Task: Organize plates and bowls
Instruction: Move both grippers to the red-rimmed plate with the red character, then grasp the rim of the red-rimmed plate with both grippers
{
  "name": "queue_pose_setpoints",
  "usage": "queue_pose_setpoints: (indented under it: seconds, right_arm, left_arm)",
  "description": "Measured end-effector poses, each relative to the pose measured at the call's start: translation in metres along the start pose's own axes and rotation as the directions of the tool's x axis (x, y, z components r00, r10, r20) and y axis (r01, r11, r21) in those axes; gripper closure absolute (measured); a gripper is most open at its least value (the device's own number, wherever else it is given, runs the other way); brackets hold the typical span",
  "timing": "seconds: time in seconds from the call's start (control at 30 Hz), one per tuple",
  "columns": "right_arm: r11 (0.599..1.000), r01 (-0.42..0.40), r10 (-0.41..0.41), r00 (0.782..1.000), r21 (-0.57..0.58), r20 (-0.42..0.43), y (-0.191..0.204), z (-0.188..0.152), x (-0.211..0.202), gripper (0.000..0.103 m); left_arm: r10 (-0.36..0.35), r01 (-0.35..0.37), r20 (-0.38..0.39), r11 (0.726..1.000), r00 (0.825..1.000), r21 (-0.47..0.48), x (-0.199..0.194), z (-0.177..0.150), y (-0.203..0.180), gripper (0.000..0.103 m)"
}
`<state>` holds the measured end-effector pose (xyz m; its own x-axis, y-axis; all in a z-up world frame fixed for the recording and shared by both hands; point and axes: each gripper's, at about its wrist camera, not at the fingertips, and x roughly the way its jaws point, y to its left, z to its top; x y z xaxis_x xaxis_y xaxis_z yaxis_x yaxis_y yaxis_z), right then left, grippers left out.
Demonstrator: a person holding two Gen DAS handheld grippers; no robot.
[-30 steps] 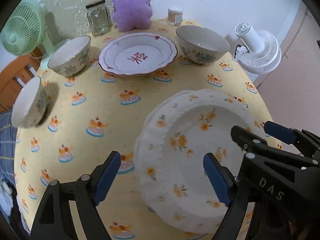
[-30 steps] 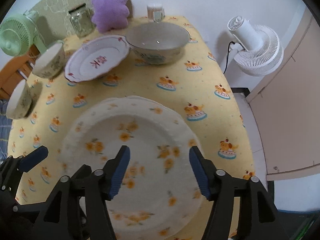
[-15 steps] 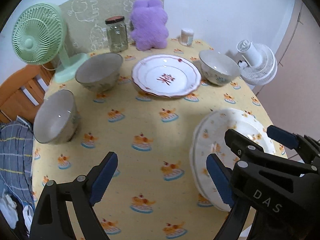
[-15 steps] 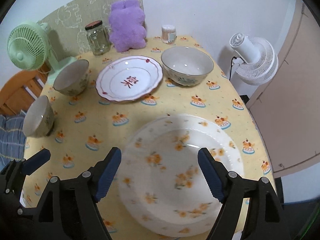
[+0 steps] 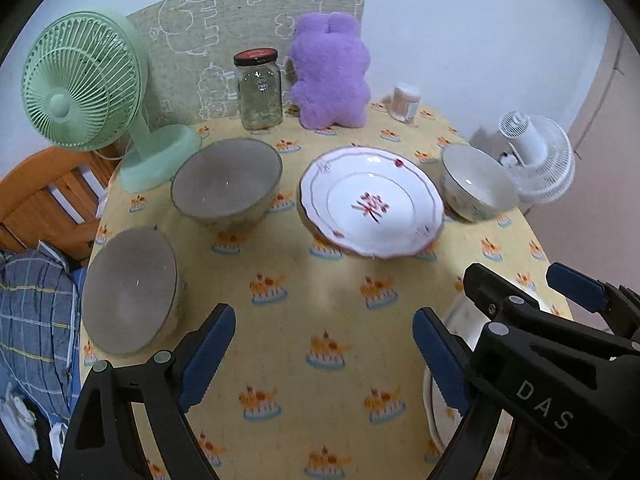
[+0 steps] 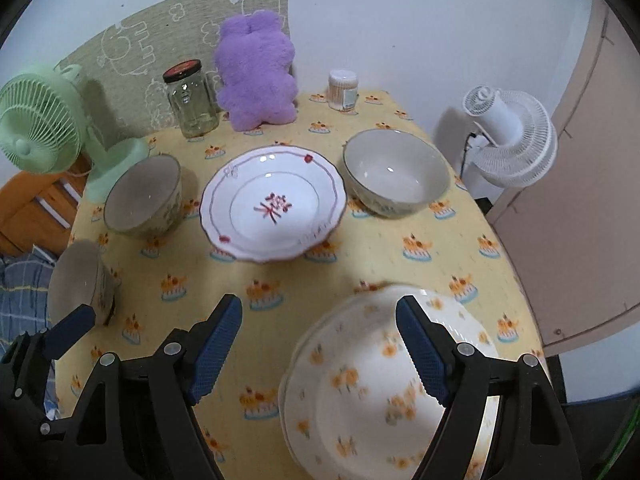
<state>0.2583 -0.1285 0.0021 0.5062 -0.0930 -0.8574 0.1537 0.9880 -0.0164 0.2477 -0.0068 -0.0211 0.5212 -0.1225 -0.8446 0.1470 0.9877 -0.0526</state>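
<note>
A stack of white plates with orange flowers (image 6: 384, 392) lies at the table's near right; it also shows in the left wrist view (image 5: 448, 420), mostly hidden behind the right gripper. A white plate with red trim (image 5: 370, 202) (image 6: 274, 204) sits mid-table. Three bowls stand around it: near left (image 5: 130, 290) (image 6: 78, 280), far left (image 5: 226, 182) (image 6: 144, 196), right (image 5: 476, 182) (image 6: 394, 170). My left gripper (image 5: 324, 354) is open and empty above the cloth. My right gripper (image 6: 320, 350) is open and empty above the flowered stack's left edge.
A green fan (image 5: 86, 88), a glass jar (image 5: 259, 90), a purple plush (image 5: 330, 70) and a small toothpick holder (image 5: 405, 102) line the back of the yellow tablecloth (image 5: 296, 280). A white fan (image 6: 510, 136) stands off the table's right edge. A wooden chair (image 5: 44, 200) is at left.
Both grippers have pulled back and up from the flowered plate stack; the view has widened over the whole table. Both stay open and empty.
</note>
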Motion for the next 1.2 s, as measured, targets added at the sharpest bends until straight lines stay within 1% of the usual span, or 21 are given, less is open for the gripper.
queue_pose_setpoints:
  seconds: [0.1,0.23,0.33,0.43,0.47,0.53,0.63,0.7,0.77,0.83,0.9,0.93,1.0,1.07,1.13,1.2]
  right_arm:
    - [1.000,-0.019,0.019,1.000,0.007,0.000,-0.001,0.015,0.018,0.021]
    - [0.998,-0.039,0.039,0.999,0.044,-0.007,-0.004,0.036,0.044,0.021]
    - [0.995,-0.058,0.059,0.998,0.077,-0.010,-0.010,0.047,0.065,0.021]
    - [0.993,-0.070,0.074,0.997,0.095,-0.037,-0.014,0.055,0.088,0.021]
    - [0.993,-0.075,0.079,0.996,0.091,-0.047,-0.015,0.056,0.095,0.021]
    - [0.996,-0.070,0.074,0.995,0.064,-0.067,-0.015,0.060,0.110,0.021]
    - [0.996,-0.076,0.081,0.993,0.052,-0.090,-0.017,0.059,0.127,0.022]
    - [0.996,-0.080,0.085,0.991,0.050,-0.107,-0.018,0.059,0.137,0.027]
    - [0.995,-0.089,0.095,0.988,0.055,-0.120,-0.018,0.059,0.146,0.032]
    - [0.994,-0.091,0.097,0.988,0.056,-0.120,-0.020,0.061,0.151,0.036]
    - [0.996,-0.084,0.088,0.988,0.042,-0.124,-0.019,0.063,0.156,0.041]
    - [0.996,-0.077,0.082,0.988,0.038,-0.128,-0.019,0.064,0.158,0.046]
    - [0.996,-0.083,0.087,0.986,0.034,-0.139,-0.018,0.064,0.163,0.050]
    - [0.995,-0.090,0.093,0.985,0.032,-0.145,-0.018,0.064,0.167,0.057]
    - [0.996,-0.086,0.089,0.985,0.029,-0.145,-0.017,0.064,0.169,0.059]
    - [0.996,-0.086,0.089,0.986,0.024,-0.143,-0.017,0.063,0.169,0.060]
  left_arm:
    - [0.037,-0.037,0.005,0.999,0.999,-0.012,0.016,0.014,0.000,0.012]
    - [0.073,-0.073,-0.005,0.996,0.997,-0.058,0.042,0.033,0.005,0.012]
    - [0.124,-0.125,-0.016,0.988,0.992,-0.090,0.063,0.044,0.006,0.013]
    - [0.132,-0.136,-0.041,0.983,0.990,-0.122,0.082,0.048,0.006,0.015]
    - [0.139,-0.144,-0.045,0.982,0.989,-0.125,0.087,0.048,0.005,0.017]
    - [0.162,-0.166,-0.043,0.979,0.986,-0.117,0.095,0.047,0.003,0.018]
    - [0.156,-0.163,-0.066,0.979,0.986,-0.119,0.108,0.047,0.002,0.020]
    - [0.146,-0.156,-0.082,0.979,0.986,-0.135,0.118,0.048,0.003,0.026]
    - [0.133,-0.146,-0.096,0.979,0.986,-0.143,0.127,0.049,0.002,0.027]
    - [0.113,-0.128,-0.106,0.980,0.988,-0.149,0.133,0.050,-0.001,0.030]
    - [0.098,-0.114,-0.115,0.984,0.988,-0.140,0.140,0.051,-0.006,0.033]
    - [0.099,-0.115,-0.117,0.984,0.988,-0.133,0.142,0.052,-0.008,0.033]
    - [0.103,-0.118,-0.120,0.986,0.987,-0.117,0.146,0.053,-0.011,0.035]
    - [0.107,-0.119,-0.120,0.988,0.987,-0.100,0.149,0.054,-0.014,0.036]
    - [0.107,-0.117,-0.114,0.989,0.988,-0.085,0.149,0.055,-0.016,0.038]
    - [0.092,-0.100,-0.112,0.993,0.989,-0.064,0.148,0.055,-0.020,0.046]
